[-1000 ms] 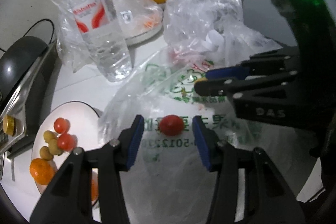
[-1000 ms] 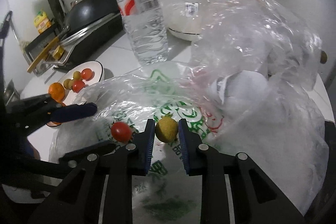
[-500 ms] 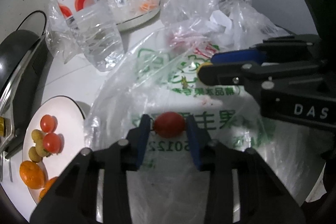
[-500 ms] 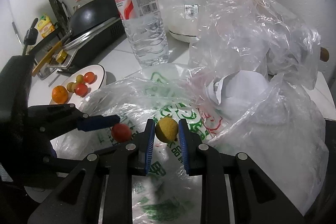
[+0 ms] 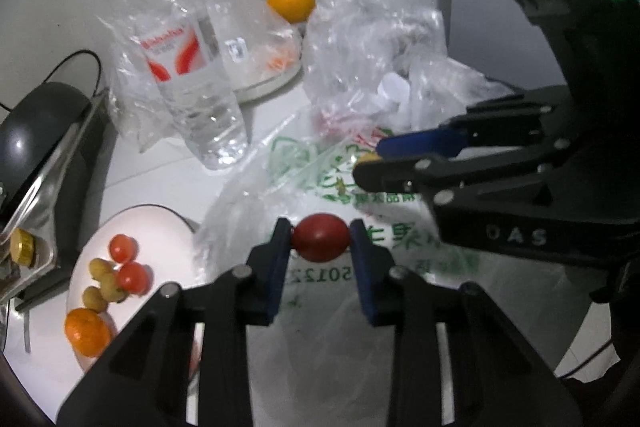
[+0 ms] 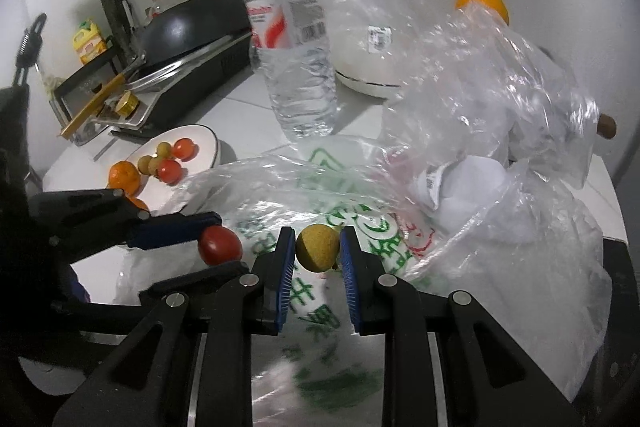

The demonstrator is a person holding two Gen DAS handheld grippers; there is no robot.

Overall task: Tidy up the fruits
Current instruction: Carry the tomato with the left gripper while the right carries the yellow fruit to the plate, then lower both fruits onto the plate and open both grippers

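My left gripper (image 5: 320,239) is shut on a red cherry tomato (image 5: 320,237) and holds it above a flat plastic bag with green print (image 5: 320,171). My right gripper (image 6: 318,249) is shut on a small yellow-brown round fruit (image 6: 317,247) above the same bag (image 6: 320,187). The tomato (image 6: 219,245) and the left gripper (image 6: 176,227) show at the left of the right wrist view; the right gripper (image 5: 376,163) shows at the right of the left wrist view. A white plate (image 5: 160,227) holds tomatoes, small yellow fruits and oranges (image 5: 86,331); it also shows in the right wrist view (image 6: 208,147).
A clear water bottle (image 5: 188,67) stands behind the bag. A covered white dish (image 5: 260,67) and an orange (image 5: 291,1) sit at the back. Crumpled clear bags (image 6: 500,107) lie at the right. A black pan on a stove (image 6: 192,27) is at the left.
My left gripper has closed on the red tomato and lifted it off the bag. My right gripper has kept the yellow fruit and risen a little.
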